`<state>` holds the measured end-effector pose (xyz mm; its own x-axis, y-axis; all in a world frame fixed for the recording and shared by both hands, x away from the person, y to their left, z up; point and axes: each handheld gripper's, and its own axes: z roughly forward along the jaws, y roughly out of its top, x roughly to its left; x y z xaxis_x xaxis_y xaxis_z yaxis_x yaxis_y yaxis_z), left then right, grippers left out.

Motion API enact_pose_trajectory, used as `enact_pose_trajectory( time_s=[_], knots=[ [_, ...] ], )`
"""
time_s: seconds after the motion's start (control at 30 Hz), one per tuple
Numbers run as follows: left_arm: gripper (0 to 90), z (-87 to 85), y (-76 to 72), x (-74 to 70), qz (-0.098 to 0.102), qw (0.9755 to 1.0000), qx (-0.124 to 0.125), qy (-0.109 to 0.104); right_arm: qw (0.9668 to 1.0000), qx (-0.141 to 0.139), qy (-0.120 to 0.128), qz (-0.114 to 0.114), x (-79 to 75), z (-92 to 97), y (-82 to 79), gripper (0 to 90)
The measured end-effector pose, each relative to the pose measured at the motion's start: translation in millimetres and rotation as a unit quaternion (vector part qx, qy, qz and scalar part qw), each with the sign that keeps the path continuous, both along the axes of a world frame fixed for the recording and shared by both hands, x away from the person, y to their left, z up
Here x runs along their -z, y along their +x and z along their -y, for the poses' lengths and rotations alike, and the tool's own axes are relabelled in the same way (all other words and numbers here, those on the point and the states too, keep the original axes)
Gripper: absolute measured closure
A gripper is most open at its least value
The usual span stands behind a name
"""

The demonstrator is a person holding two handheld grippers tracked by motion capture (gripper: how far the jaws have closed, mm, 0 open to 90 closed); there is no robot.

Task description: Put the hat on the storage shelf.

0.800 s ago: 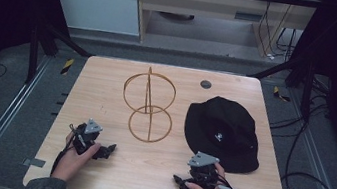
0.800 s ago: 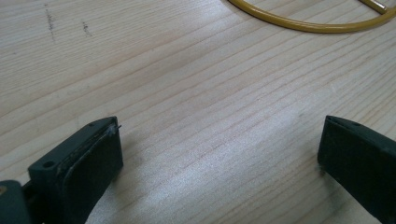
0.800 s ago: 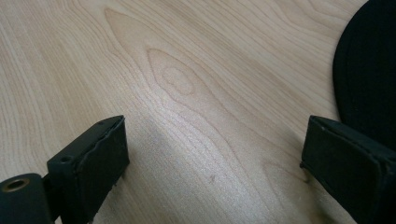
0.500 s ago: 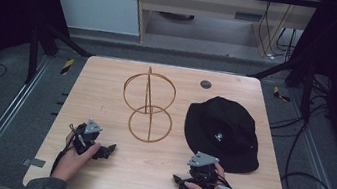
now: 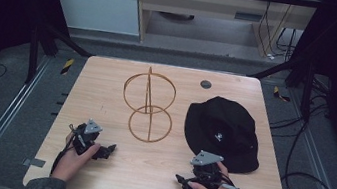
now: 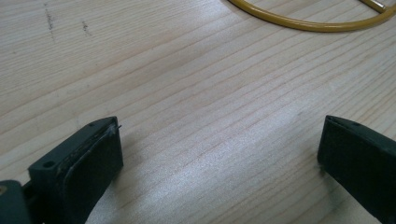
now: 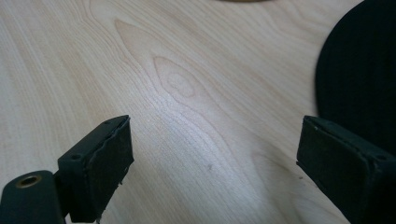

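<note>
While both hands rest low on the pale wooden table (image 5: 106, 90), the left gripper (image 5: 106, 151) lies at the near left part of the table, its jaws spread wide with only bare wood between them. Just beyond it stands the golden wire stand (image 5: 148, 105), two thin hoops on an upright rod, near the table's middle. Right of that, the black fabric bucket hat (image 5: 222, 130) lies flat on the wood, apart from the stand. Nearest the hat's front brim, the right gripper (image 5: 182, 181) sits with its jaws wide apart, holding nothing.
</note>
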<state>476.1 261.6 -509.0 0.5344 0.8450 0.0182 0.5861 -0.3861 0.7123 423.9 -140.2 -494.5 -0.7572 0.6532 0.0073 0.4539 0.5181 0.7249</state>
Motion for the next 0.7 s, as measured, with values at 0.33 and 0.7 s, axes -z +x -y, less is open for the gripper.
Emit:
enact_pose_trajectory(
  time_s=[0.33,0.7],
  knots=[
    [0.0,-0.1,-0.7,0.0,0.0,1.0,0.0,0.0,0.9992,-0.003,-0.031,0.025,-66.9,19.9,-0.7,9.3],
    [0.0,-0.4,-0.7,-0.2,0.0,1.0,0.001,0.002,0.9982,0.025,-0.029,0.046,-123.6,49.4,14.7,8.6]
  ],
)
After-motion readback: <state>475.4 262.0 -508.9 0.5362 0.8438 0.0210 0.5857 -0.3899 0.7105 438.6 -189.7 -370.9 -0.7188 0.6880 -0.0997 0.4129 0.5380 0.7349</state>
